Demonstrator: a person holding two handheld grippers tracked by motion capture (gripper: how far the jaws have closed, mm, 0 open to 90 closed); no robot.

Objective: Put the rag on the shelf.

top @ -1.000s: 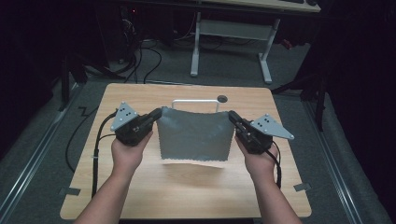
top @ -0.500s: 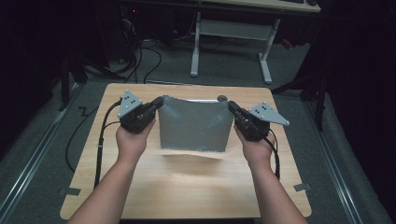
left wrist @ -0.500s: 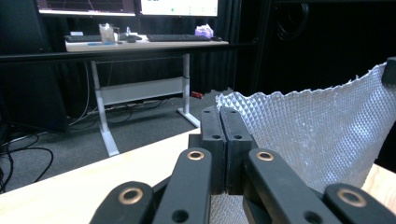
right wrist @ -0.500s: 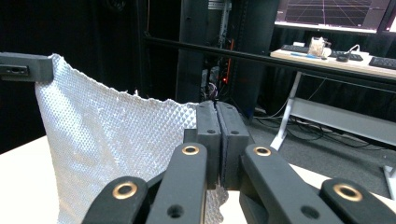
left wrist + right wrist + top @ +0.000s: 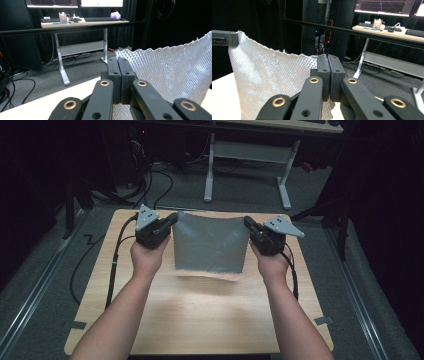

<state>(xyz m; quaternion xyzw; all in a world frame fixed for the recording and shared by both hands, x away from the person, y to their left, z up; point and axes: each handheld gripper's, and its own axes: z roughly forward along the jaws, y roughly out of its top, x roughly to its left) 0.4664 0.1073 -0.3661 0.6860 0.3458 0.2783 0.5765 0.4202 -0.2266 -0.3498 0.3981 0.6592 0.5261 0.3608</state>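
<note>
We hold a grey waffle-textured cloth (image 5: 210,245) up above the wooden table (image 5: 200,315), stretched between the two grippers so that it hangs as a flat sheet. Nearest to us, its lower hem floats free over the middle of the table, with a soft shadow under it, so we judge it clear of the wood. Up at the cloth's top edge, the left gripper (image 5: 170,220) is clamped on the left corner and the right gripper (image 5: 248,223) on the right corner; in the left gripper view its jaws press flat together with cloth (image 5: 172,72) coming out beside them, and the right gripper view shows the same pinch on the cloth (image 5: 274,82).

To do this well, we think both corners should stay level and the top edge taut, since it sags a little between the grippers. Any laying down or folding should bring the hem to the wood first, evenly.

The near half of the table below the cloth lies bare, so there is room toward us. Beyond the cloth the table's far edge is close, then floor with cables (image 5: 150,185) and a desk frame (image 5: 247,167), so little room lies that way.
</note>
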